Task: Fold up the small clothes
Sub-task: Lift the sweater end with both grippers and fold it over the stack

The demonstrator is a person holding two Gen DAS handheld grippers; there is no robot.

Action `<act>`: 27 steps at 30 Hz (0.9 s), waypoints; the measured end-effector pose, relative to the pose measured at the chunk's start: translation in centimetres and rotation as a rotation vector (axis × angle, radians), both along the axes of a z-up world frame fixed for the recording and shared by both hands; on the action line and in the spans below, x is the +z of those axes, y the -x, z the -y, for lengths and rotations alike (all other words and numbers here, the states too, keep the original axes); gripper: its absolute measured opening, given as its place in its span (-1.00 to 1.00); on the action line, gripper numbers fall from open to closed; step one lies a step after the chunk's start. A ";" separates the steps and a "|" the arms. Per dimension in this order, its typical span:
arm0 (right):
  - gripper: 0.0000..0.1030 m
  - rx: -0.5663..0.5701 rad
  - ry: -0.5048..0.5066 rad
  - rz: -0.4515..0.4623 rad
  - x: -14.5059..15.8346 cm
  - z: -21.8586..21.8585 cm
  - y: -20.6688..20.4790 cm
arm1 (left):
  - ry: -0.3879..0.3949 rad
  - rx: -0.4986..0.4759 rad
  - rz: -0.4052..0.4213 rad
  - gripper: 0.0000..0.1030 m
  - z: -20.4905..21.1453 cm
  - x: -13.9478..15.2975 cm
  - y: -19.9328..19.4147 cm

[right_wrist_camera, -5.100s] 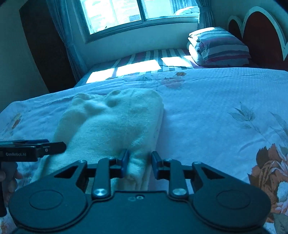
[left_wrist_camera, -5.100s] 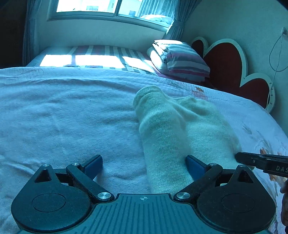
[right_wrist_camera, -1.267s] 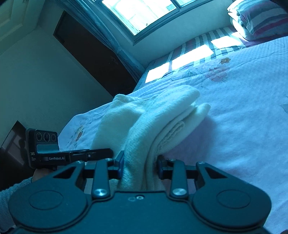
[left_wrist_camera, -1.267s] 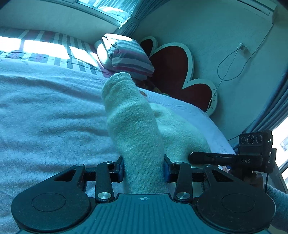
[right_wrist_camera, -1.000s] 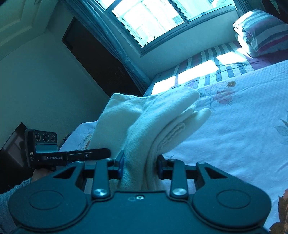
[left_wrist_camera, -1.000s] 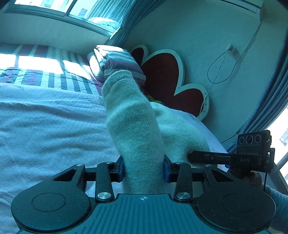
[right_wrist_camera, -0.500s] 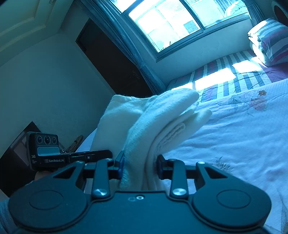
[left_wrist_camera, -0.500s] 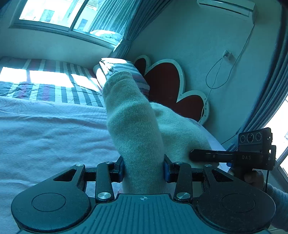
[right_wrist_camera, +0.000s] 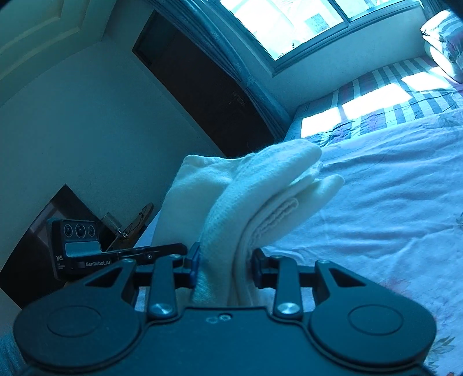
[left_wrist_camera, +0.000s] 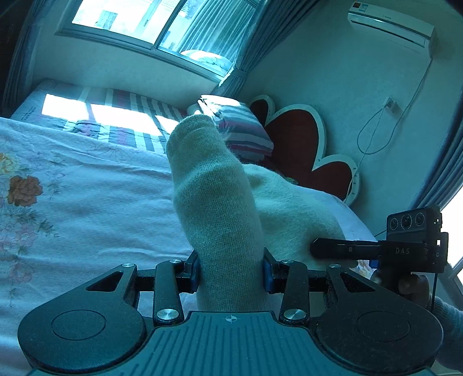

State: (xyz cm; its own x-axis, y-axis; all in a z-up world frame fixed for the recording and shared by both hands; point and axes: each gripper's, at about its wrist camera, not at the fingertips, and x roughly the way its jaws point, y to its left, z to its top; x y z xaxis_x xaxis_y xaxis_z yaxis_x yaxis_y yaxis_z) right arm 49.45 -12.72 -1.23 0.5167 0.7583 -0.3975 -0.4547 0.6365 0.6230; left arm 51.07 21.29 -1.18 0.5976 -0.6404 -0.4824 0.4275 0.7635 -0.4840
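Above the bed (left_wrist_camera: 86, 202), I hold a pale knit garment (left_wrist_camera: 220, 208) lifted off the flowered sheet, one end in each hand-held gripper. My left hand-held gripper (left_wrist_camera: 231, 274) pinches a thick rolled edge of it, blue pads pressed into the knit on both sides, and the cloth stands up and forward from the jaws toward the striped pillow (left_wrist_camera: 234, 124) and the red headboard (left_wrist_camera: 301, 144). My right hand-held gripper (right_wrist_camera: 224, 267) pinches the other end, where several folded layers bunch between its pads and fan out ahead over the bed. In the left view the right tool reaches in from the right edge, its finger against the garment; in the right view the left tool shows at the left edge, just beside the cloth. Sun from the window (right_wrist_camera: 303, 26) falls on the striped cover beyond.
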 end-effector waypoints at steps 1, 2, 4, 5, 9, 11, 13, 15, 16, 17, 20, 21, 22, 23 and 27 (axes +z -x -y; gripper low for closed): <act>-0.35 0.004 0.000 -0.007 -0.3 -0.7 -0.1 | 0.000 0.006 -0.012 -0.23 -0.7 -0.7 -0.1; -0.35 0.007 0.001 -0.017 -0.7 -1.3 -0.2 | 0.001 0.010 -0.026 -0.23 -1.3 -1.3 -0.3; -0.35 0.010 0.003 -0.041 -1.6 -2.3 -0.8 | 0.009 0.021 -0.058 -0.23 -2.1 -2.6 -0.8; -0.35 0.011 0.004 -0.054 -2.1 -2.6 -1.1 | 0.019 0.028 -0.083 -0.23 -2.5 -3.7 -1.3; -0.35 -0.003 0.013 -0.138 -5.2 -3.9 -2.5 | 0.054 0.055 -0.194 -0.23 -3.5 -8.2 -2.8; -0.35 -0.014 0.018 -0.191 -6.8 -4.1 -3.2 | 0.046 0.071 -0.251 -0.22 -3.5 -10.6 -3.6; -0.35 -0.028 0.030 -0.245 -8.4 -4.2 -4.0 | 0.091 0.088 -0.280 -0.17 -3.8 -12.4 -4.0; -0.27 -0.055 0.037 -0.287 -9.8 -4.0 -4.4 | 0.142 0.095 -0.296 -0.11 -4.2 -13.0 -4.0; -0.16 -0.058 0.030 -0.308 -10.2 -3.8 -4.5 | 0.148 0.095 -0.301 -0.06 -4.2 -13.1 -3.8; -0.07 -0.059 0.025 -0.318 -10.4 -3.6 -4.5 | 0.147 0.091 -0.305 -0.03 -4.2 -12.9 -3.3; 0.21 -0.064 0.035 -0.299 -10.0 -2.3 -3.2 | 0.116 0.053 -0.300 0.06 -4.4 -12.5 -1.1; 0.21 -0.049 0.026 -0.309 -9.9 -1.8 -2.8 | 0.115 0.042 -0.305 0.09 -4.4 -12.5 -0.5; 0.22 -0.031 0.014 -0.324 -10.1 -1.4 -2.4 | 0.115 0.024 -0.323 0.09 -4.3 -12.8 0.0; 0.24 -0.010 0.004 -0.340 -10.4 -1.0 -2.0 | 0.105 0.020 -0.324 0.09 -4.1 -12.9 0.3; -0.05 -0.044 -0.082 -0.431 -11.7 -0.7 -1.3 | 0.132 0.065 -0.368 0.09 -3.2 -13.0 -0.5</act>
State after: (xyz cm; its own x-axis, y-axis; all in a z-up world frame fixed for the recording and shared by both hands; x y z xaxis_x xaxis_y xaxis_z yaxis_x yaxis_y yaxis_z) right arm 50.75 -12.07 -12.93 0.3495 0.7771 -0.5235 -0.1156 0.5902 0.7990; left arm 51.55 24.49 -14.22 0.4417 -0.6777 -0.5879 0.1601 0.7043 -0.6916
